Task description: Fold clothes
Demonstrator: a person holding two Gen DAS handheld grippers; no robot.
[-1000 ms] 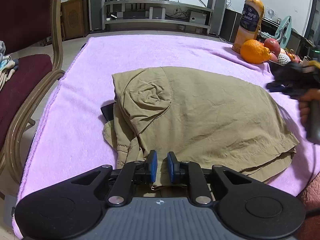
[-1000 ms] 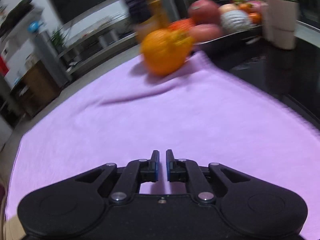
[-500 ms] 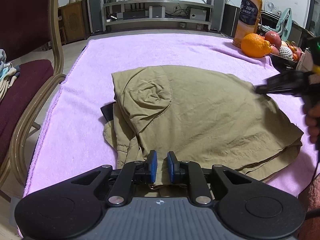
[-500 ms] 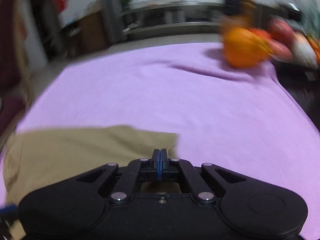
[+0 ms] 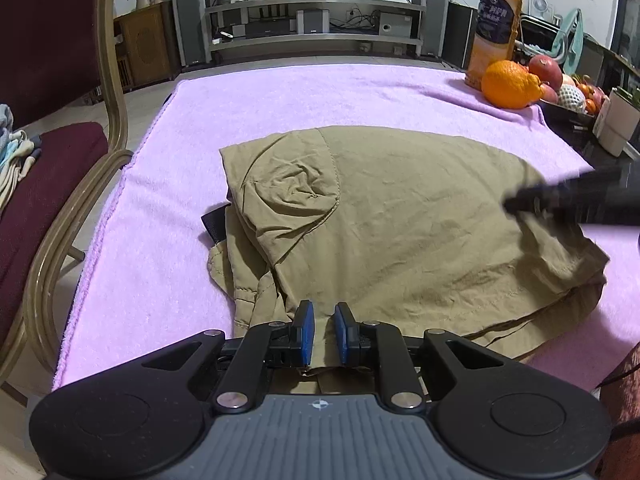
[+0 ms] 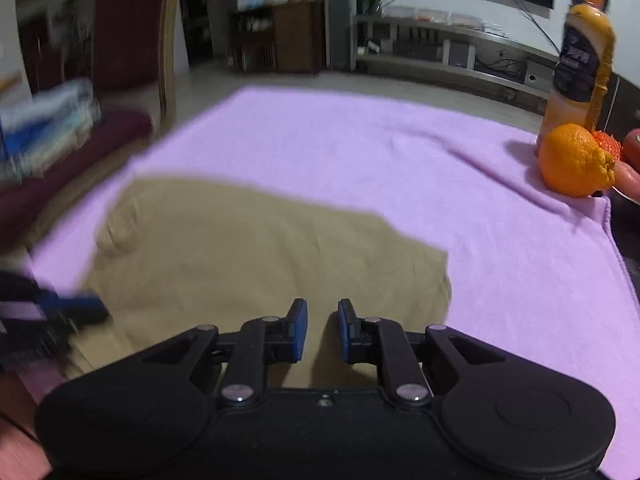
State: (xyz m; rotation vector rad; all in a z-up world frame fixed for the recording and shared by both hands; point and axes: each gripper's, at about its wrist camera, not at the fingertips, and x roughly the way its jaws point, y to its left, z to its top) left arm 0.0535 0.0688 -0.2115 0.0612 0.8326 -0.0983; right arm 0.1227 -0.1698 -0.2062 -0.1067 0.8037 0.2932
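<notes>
A khaki garment lies folded over on a purple towel, its left part creased and bunched. My left gripper is at the garment's near edge, its blue pads close together with a fold of fabric pinched between them. In the left wrist view my right gripper reaches in from the right and touches the garment's right edge, which is rumpled beneath it. In the right wrist view the right gripper stands open over the khaki garment, cloth showing in the gap. The left gripper is a blur at the left edge.
An orange, a juice bottle and a tray of fruit sit at the towel's far right corner, with a white cup beside them. A maroon chair holding a pile of clothes stands left of the table.
The right gripper swung left from the fruit to the garment's right edge, shut on the way, and is now open. The right edge has rumpled. The left gripper kept its hold.
</notes>
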